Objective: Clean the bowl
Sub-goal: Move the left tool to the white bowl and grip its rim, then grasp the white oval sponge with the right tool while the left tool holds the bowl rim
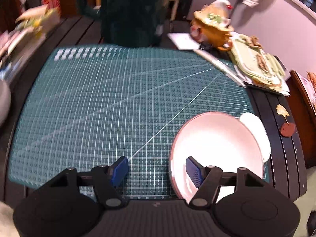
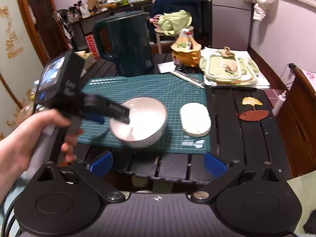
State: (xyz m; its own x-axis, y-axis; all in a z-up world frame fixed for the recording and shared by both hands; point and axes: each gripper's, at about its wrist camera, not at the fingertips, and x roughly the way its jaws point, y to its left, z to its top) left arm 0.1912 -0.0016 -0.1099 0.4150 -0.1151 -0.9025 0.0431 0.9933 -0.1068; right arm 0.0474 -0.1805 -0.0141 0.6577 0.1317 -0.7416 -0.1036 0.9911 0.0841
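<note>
A white bowl [image 2: 142, 122] stands on the green cutting mat [image 2: 158, 90]; in the left wrist view it [image 1: 217, 150] fills the lower right. A white sponge [image 2: 195, 119] lies on the mat just right of the bowl, and shows behind the bowl in the left wrist view [image 1: 256, 126]. My left gripper [image 1: 158, 167] is open and straddles the bowl's left rim, its right finger inside the bowl; it also shows in the right wrist view [image 2: 116, 116]. My right gripper [image 2: 158, 164] is open and empty, held back over the table's near edge.
A dark green kettle [image 2: 128, 45] stands behind the mat. A yellow hen-shaped pot [image 2: 185, 49], stacked green lids [image 2: 229, 69] on papers and a pen [image 2: 187, 78] are at the back right. A leaf-shaped coaster [image 2: 252, 108] lies on the dark slatted table [image 2: 237, 134].
</note>
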